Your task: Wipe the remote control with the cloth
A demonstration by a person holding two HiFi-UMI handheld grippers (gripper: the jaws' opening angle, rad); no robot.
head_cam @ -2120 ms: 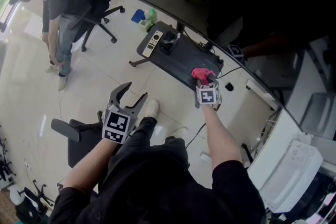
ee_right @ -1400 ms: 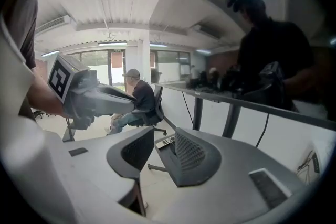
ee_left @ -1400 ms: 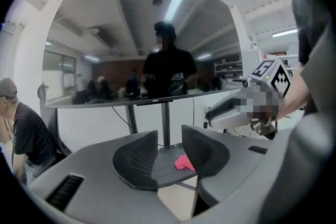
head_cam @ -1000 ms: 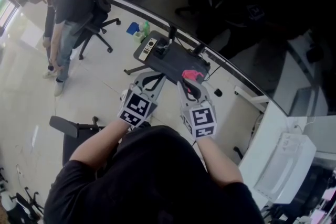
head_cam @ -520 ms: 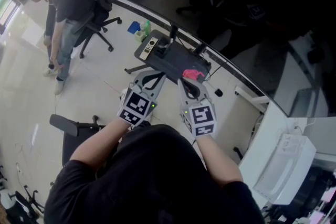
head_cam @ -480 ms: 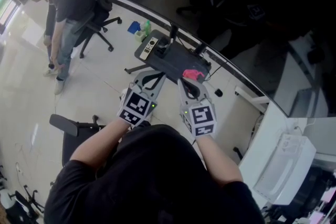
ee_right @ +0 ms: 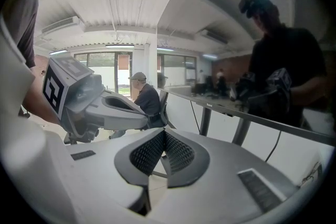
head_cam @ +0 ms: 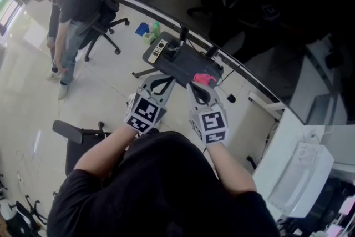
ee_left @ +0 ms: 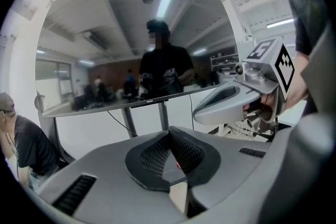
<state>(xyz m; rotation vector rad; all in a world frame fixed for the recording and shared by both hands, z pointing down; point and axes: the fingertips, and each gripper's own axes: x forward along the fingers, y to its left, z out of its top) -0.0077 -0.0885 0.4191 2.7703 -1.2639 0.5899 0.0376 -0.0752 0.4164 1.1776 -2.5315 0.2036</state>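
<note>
A small black table [head_cam: 191,66] carries the pale remote control [head_cam: 159,48] at its left end. The pink cloth [head_cam: 204,79] lies bunched at its near right corner. I hold both grippers side by side, short of the table. The left gripper [head_cam: 160,85] is shut and holds nothing. The right gripper [head_cam: 198,91] points just below the cloth, also shut and holding nothing. The left gripper view has that gripper's [ee_left: 169,136] dark ribbed pads pressed together. Those of the right gripper [ee_right: 164,136] meet the same way in its own view.
A large dark curved screen [head_cam: 260,25] rises behind the table. A person [head_cam: 66,3] stands by an office chair [head_cam: 102,22] at upper left, with blue and green items [head_cam: 147,30] on the floor nearby. Another chair [head_cam: 75,139] is at lower left. White equipment [head_cam: 302,172] is at right.
Two seconds ago the right gripper was at the pink cloth and the left hung lower left. Both now sit together, short of the table, and the cloth lies on it.
</note>
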